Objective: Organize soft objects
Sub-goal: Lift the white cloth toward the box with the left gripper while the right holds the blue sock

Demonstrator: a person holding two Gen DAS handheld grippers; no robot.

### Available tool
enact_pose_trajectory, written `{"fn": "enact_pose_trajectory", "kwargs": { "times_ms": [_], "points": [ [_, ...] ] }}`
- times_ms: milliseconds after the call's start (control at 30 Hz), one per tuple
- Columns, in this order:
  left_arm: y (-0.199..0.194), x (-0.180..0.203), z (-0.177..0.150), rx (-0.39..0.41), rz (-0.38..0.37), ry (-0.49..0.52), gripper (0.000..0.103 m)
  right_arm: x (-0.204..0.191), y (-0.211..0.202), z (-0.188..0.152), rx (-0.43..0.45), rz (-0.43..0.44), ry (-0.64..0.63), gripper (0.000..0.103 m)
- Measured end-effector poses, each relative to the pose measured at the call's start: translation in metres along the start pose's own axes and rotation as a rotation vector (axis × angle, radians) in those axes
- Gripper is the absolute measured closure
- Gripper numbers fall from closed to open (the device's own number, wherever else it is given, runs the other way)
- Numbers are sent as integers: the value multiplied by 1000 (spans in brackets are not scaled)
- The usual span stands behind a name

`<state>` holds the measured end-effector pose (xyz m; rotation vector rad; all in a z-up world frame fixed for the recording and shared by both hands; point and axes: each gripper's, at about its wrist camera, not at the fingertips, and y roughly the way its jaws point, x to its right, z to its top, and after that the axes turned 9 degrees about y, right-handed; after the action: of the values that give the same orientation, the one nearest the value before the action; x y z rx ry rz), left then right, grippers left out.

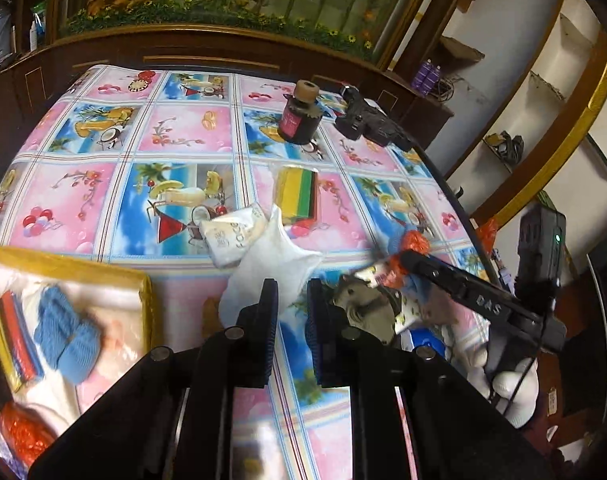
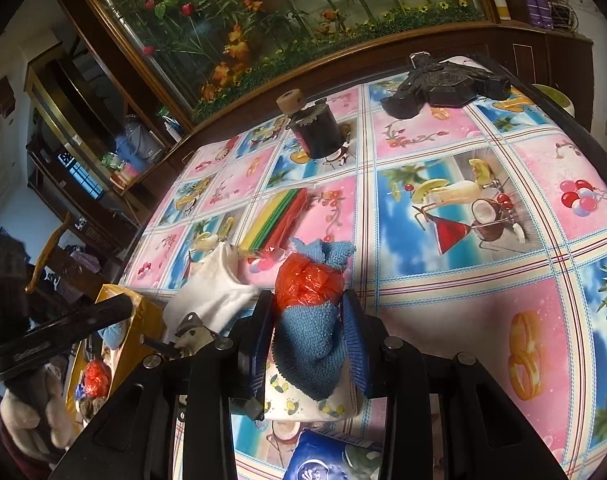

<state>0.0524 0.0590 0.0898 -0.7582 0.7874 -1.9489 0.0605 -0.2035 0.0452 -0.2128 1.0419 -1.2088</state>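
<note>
My right gripper [image 2: 308, 320] is shut on a blue knitted sock [image 2: 309, 344] with a crumpled orange plastic bag [image 2: 306, 282] on it; a second blue sock piece [image 2: 327, 252] lies just beyond. In the left wrist view the right gripper [image 1: 395, 264] reaches in from the right with the orange bag [image 1: 413, 242]. My left gripper [image 1: 291, 300] is open and empty, its jaws just in front of a white sock [image 1: 271, 264]. A yellow-rimmed box [image 1: 143, 280] at the left holds a blue knitted sock pair [image 1: 65, 334]. A small grey plush toy [image 1: 365, 306] sits by the left gripper's right finger.
A white tissue pack [image 1: 231, 238] and a pack of coloured sheets [image 1: 297, 192] lie mid-table. A dark jar [image 1: 299, 114] and a black device [image 1: 369, 122] stand at the far edge. A blue tissue pack [image 2: 319, 460] and a patterned pouch [image 2: 303, 404] lie under the right gripper.
</note>
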Motion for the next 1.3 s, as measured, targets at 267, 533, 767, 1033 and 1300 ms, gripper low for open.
{"fn": "enact_pose_trajectory", "kwargs": {
  "times_ms": [267,533,767,1033,1300],
  "points": [
    [47,-17,1,-82,120,-47,67,4,-4,-1,12,-7,20,70],
    [83,-11,0,-149,121,-8,69,10,-5,1,0,14,33,70],
    [51,-5,-6,-63,25,-42,90,5,-4,1,-1,21,9,70],
    [-20,-3,-28,82,-57,-105,90,3,-4,-1,10,8,-1,70],
    [-111,-36,-91,207,33,-185,89,-1,-2,-7,13,-10,-23,70]
  ]
}}
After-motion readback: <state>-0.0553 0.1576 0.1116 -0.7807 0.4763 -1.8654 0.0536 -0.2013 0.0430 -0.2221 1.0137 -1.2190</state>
